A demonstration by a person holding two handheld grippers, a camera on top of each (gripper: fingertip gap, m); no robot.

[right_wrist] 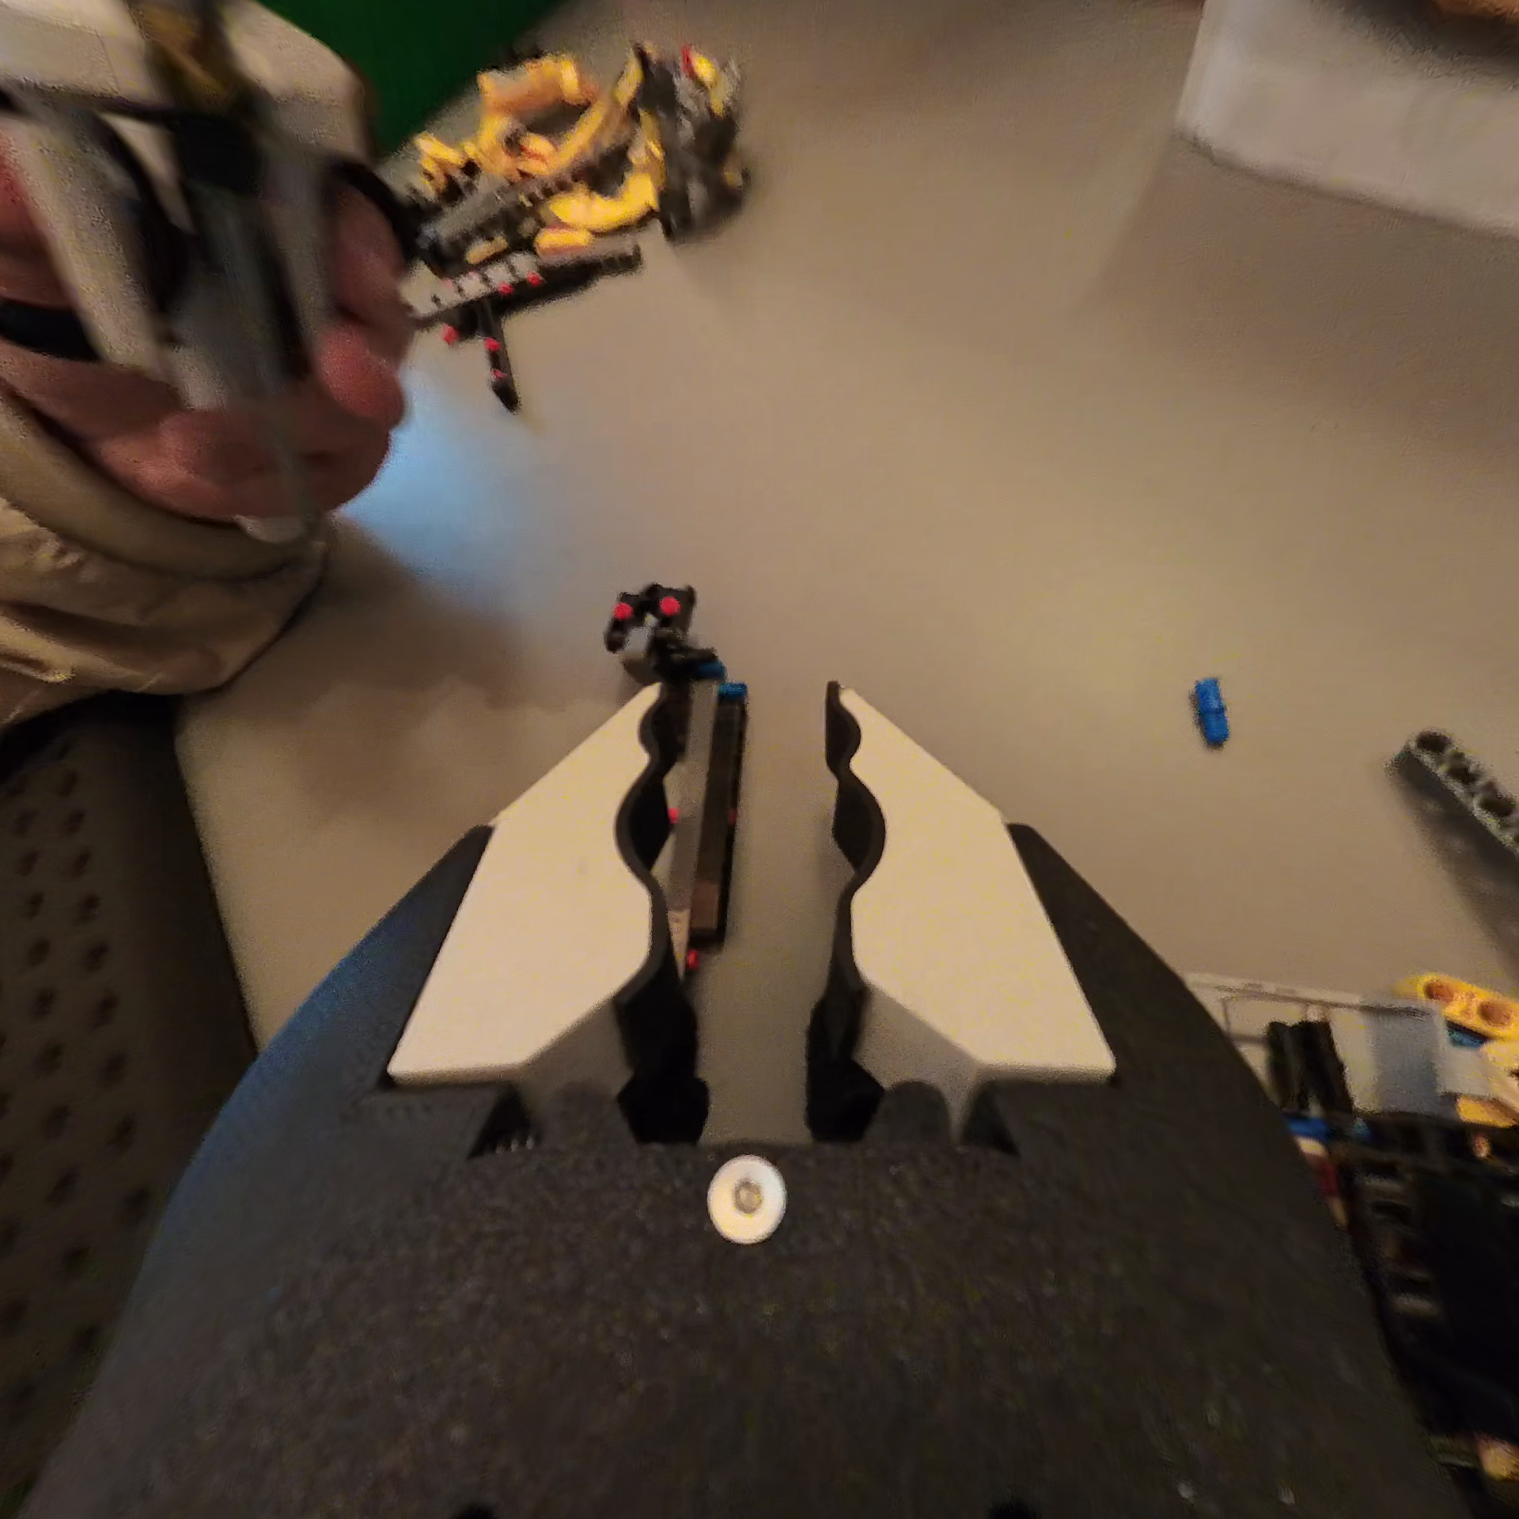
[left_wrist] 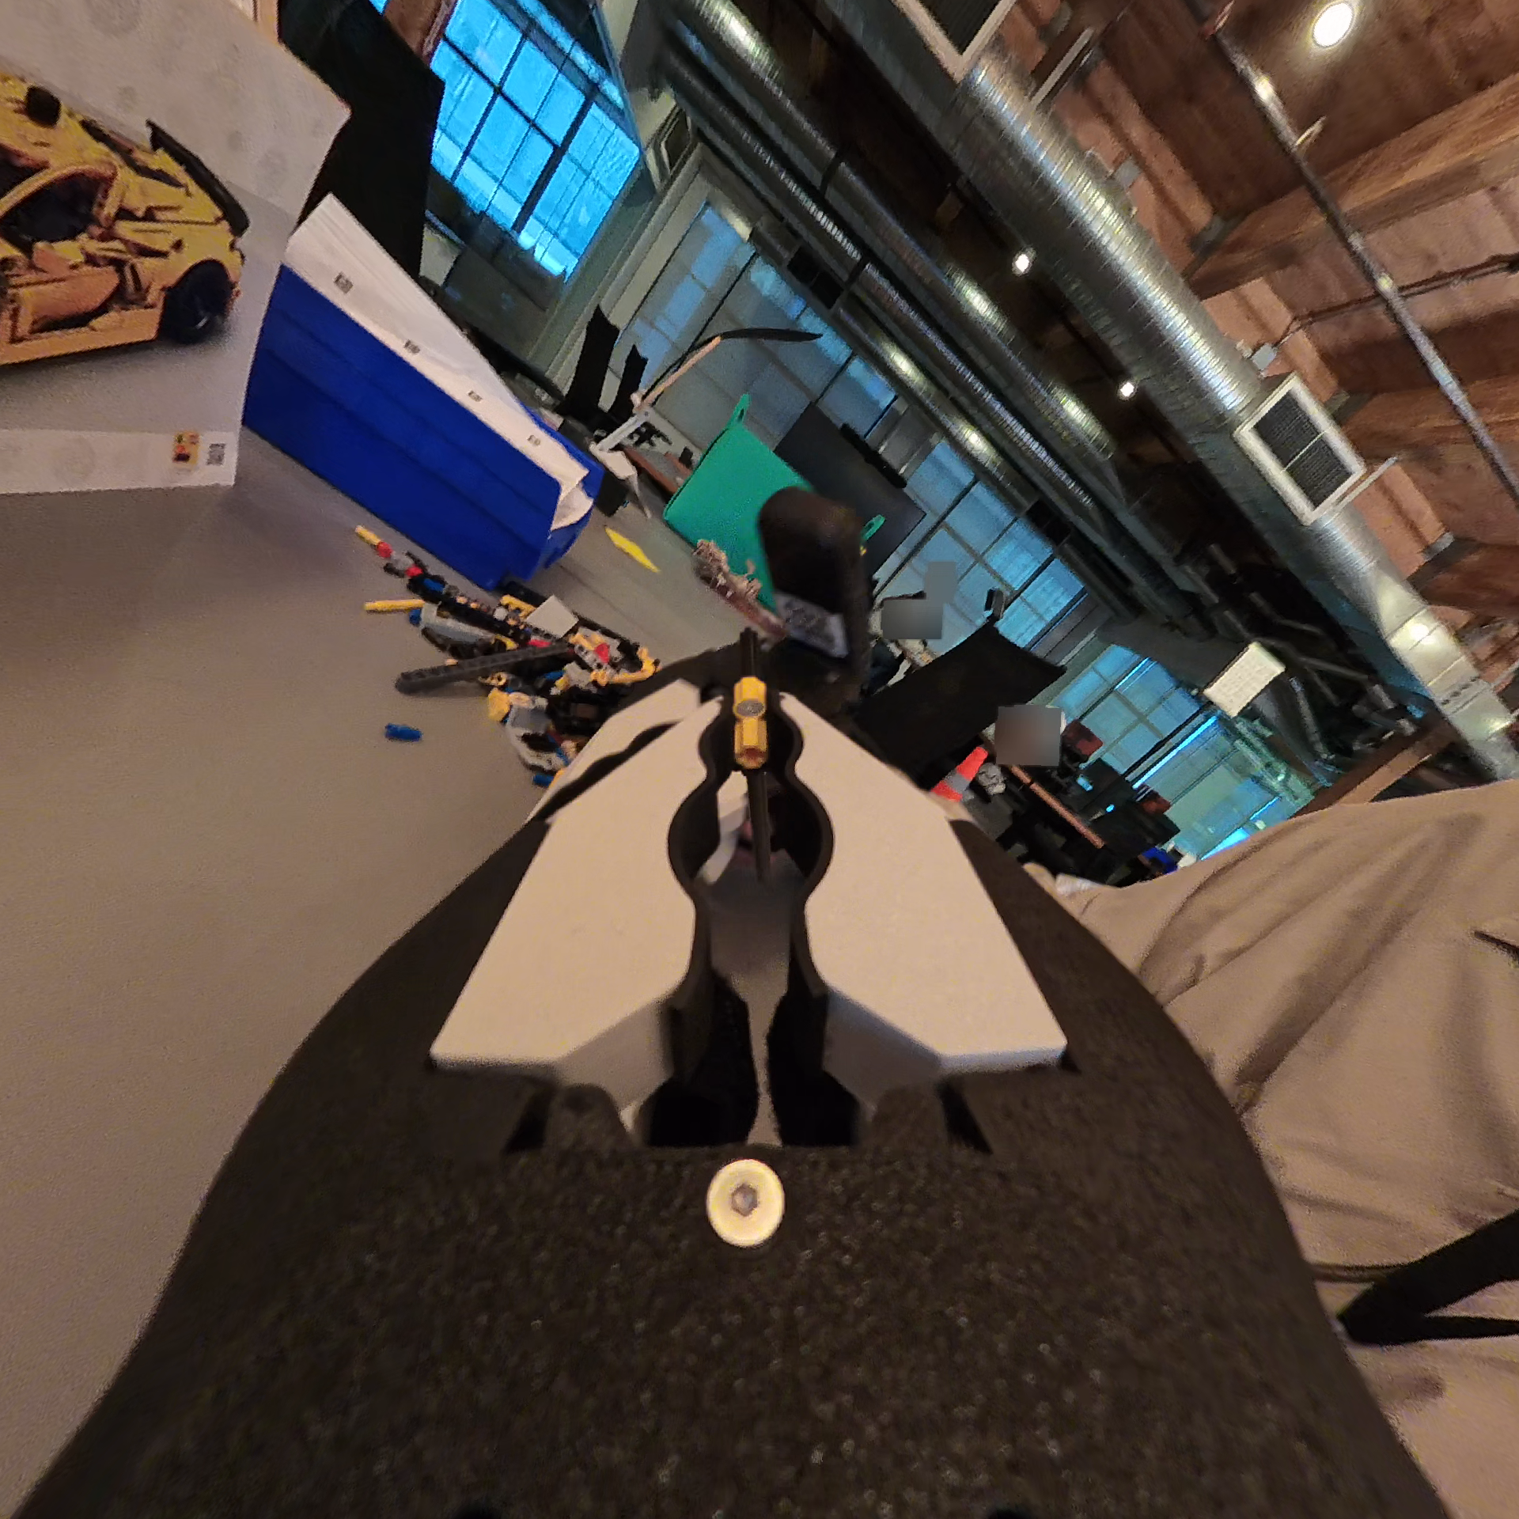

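Note:
My left gripper (left_wrist: 750, 723) is shut on a thin black axle with a small yellow connector (left_wrist: 750, 725) on it, held up above the grey table (left_wrist: 205, 822). My right gripper (right_wrist: 744, 699) is open just above the table. A black and grey beam assembly with red pins and a blue pin (right_wrist: 703, 789) lies between its fingers, against the left finger (right_wrist: 575, 838). The left gripper, in a hand with a beige sleeve, shows blurred at the upper left of the right wrist view (right_wrist: 205, 247).
A pile of yellow and black building pieces (left_wrist: 526, 657) lies mid-table, also seen in the right wrist view (right_wrist: 575, 164). A blue bin (left_wrist: 394, 436) and a booklet with a yellow car picture (left_wrist: 107, 247) stand behind. A loose blue pin (right_wrist: 1208, 711), a dark beam (right_wrist: 1463, 789) and more pieces (right_wrist: 1414, 1068) lie right.

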